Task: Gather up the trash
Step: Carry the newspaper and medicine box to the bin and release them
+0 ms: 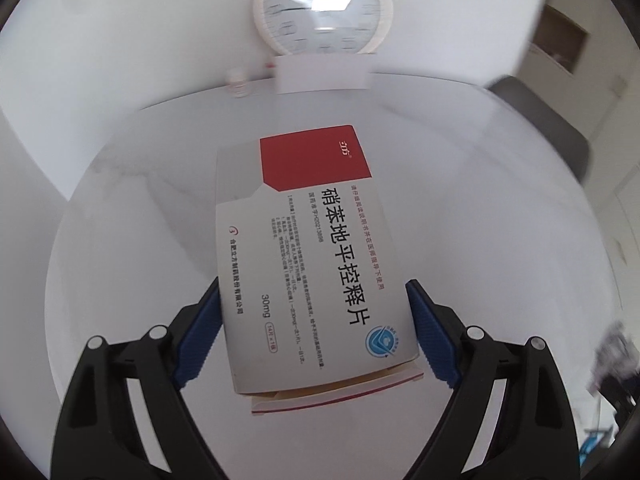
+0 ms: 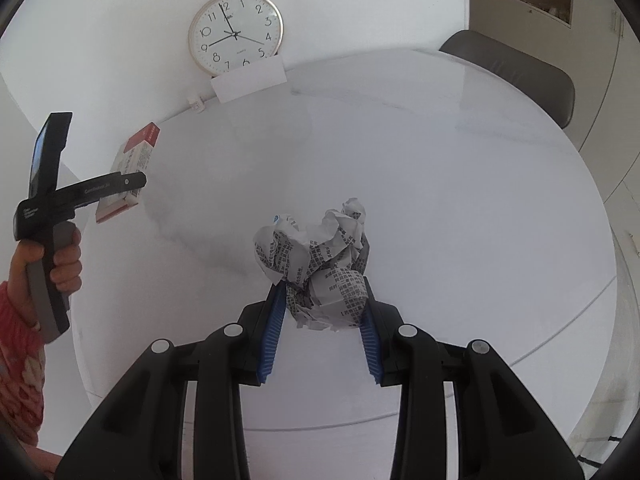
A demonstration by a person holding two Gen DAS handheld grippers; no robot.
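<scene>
We are inspecting 2 wrist views over a round white table (image 2: 400, 184).

Left wrist view: the left gripper (image 1: 316, 320) is occupying the lower half of the frame, and its 2 blue pads are pressing against the long sides of a medicine box (image 1: 316, 264). The jaws are standing wide, pinching the box across its width. The box is white with a red panel at its far end and black printed characters running lengthwise; it is sitting at the centre of the frame, clear of the tabletop. Its near end is hanging open, with a flap showing at lower centre. This view is blurring toward the top, where a wall clock (image 1: 322, 6) is showing.

Right wrist view: the right gripper (image 2: 324, 316) is filling the lower centre of the frame. Its jaws are standing narrow, pinching a crumpled printed paper (image 2: 320, 260) between the blue pads; most of the wad is bulging out beyond the fingertips at centre frame. At the left edge we are seeing the left gripper (image 2: 120, 188) from the side, carrying the medicine box (image 2: 134, 160) above the table's edge, with a hand (image 2: 48, 268) gripping its handle and a red patterned sleeve (image 2: 18, 360) below.

The wall clock (image 2: 235, 32) is leaning at upper centre, a white card (image 2: 250, 80) is propped against its base, and a grey chair (image 2: 516, 76) is standing at upper right.
</scene>
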